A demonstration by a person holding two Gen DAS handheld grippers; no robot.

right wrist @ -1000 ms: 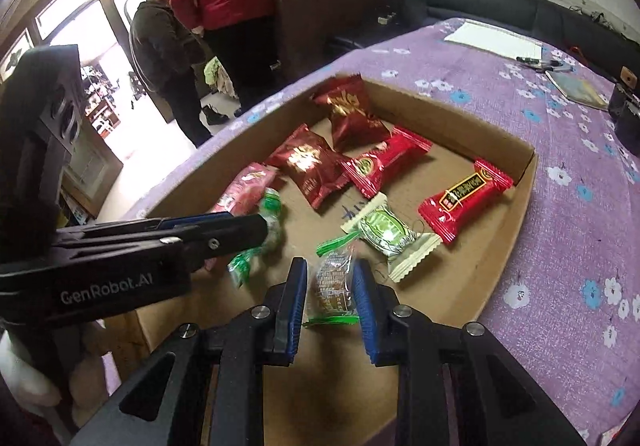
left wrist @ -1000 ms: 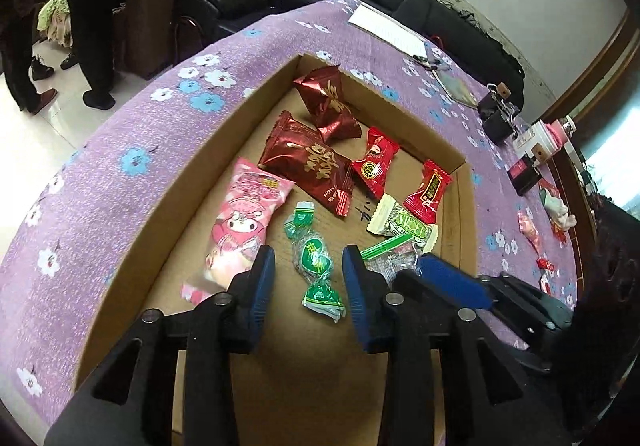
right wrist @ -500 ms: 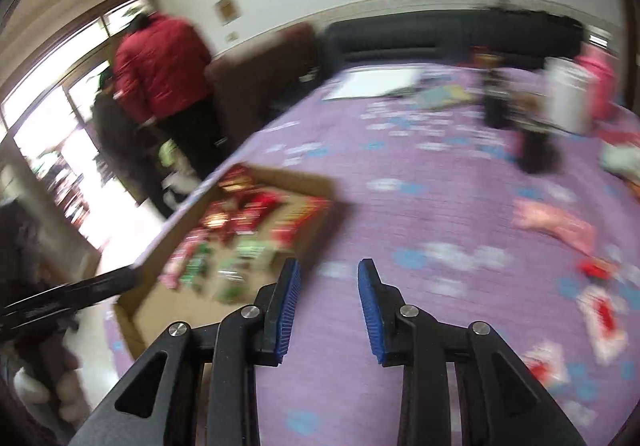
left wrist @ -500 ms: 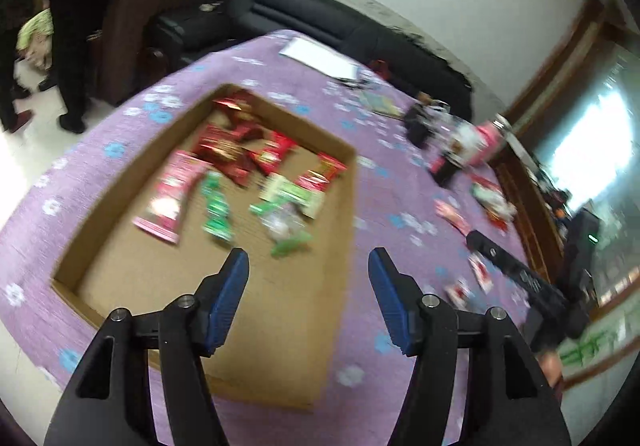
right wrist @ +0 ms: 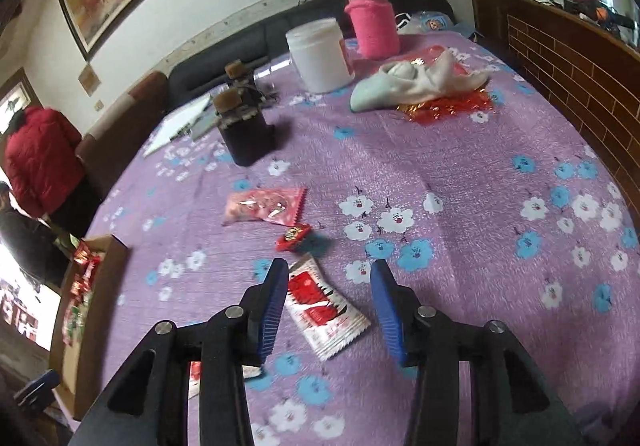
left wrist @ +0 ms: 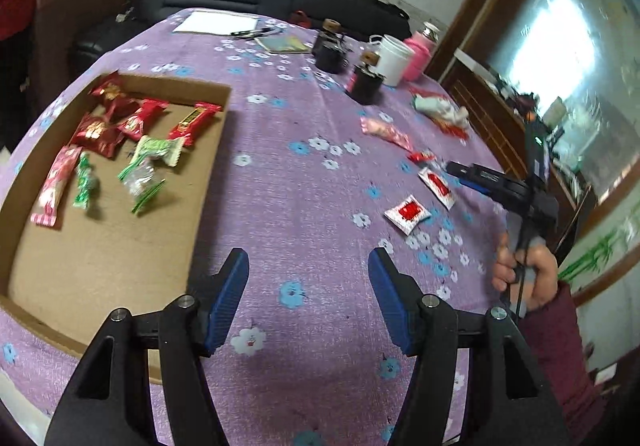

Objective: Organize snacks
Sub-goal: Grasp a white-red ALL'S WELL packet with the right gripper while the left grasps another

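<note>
A cardboard tray [left wrist: 100, 246] on the purple flowered tablecloth holds several red, green and pink snack packets [left wrist: 158, 151]. My left gripper [left wrist: 308, 298] is open and empty above the cloth, right of the tray. My right gripper [right wrist: 328, 310] is open, low over a white-and-red sachet [right wrist: 324, 310] that lies between its fingers. A small red candy [right wrist: 294, 238] and a pink packet [right wrist: 266, 205] lie just beyond. In the left wrist view the right gripper [left wrist: 472, 175] is over a white-and-red sachet [left wrist: 438, 185], with another sachet [left wrist: 408, 213] nearby.
Two dark jars [right wrist: 246, 133], a white tub [right wrist: 320, 53] and a pink-sleeved bottle [right wrist: 374, 21] stand at the back. A white cloth on red wrappers [right wrist: 420, 81] lies right. Paper and pens [left wrist: 218, 23] lie far back. People stand left of the table [right wrist: 40, 161].
Both grippers have left the tray and swung right across the table. The right gripper released the clear green packet in the tray and now hovers open over the sachet. Both have opened wider.
</note>
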